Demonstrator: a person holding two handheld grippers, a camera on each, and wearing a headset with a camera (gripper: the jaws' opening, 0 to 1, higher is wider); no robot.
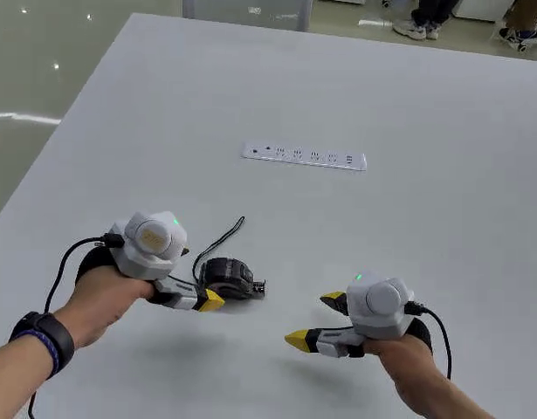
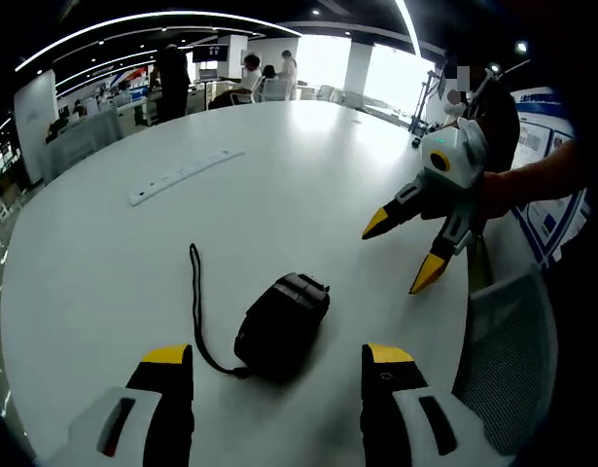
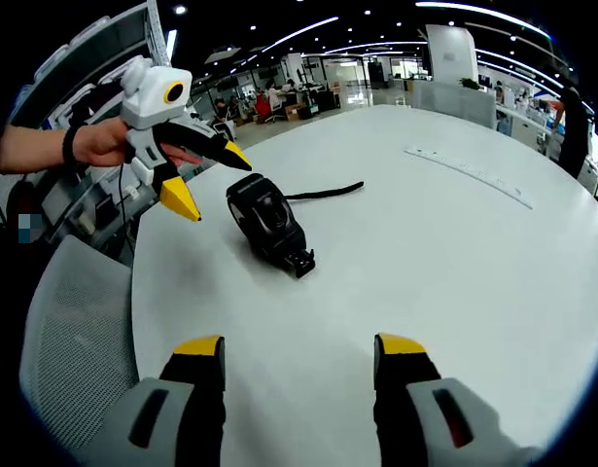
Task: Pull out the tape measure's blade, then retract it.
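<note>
Lying before left fingers point(image 2: 168, 356): tape measure point(image 2: 282, 324)

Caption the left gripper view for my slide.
Open left gripper points at the black tape measure on the table; open right gripper faces it.

Nothing legible anywhere. Blue-and-white posters point(image 2: 559, 226) at the right edge of the left gripper view: lines of print, too small and blurred to make out. Power strip point(image 1: 305, 156) on the table: small dark marks beside the sockets, unreadable in the head view and in both gripper views. Tape measure point(image 1: 229, 276): black case, any label too small to tell.
</note>
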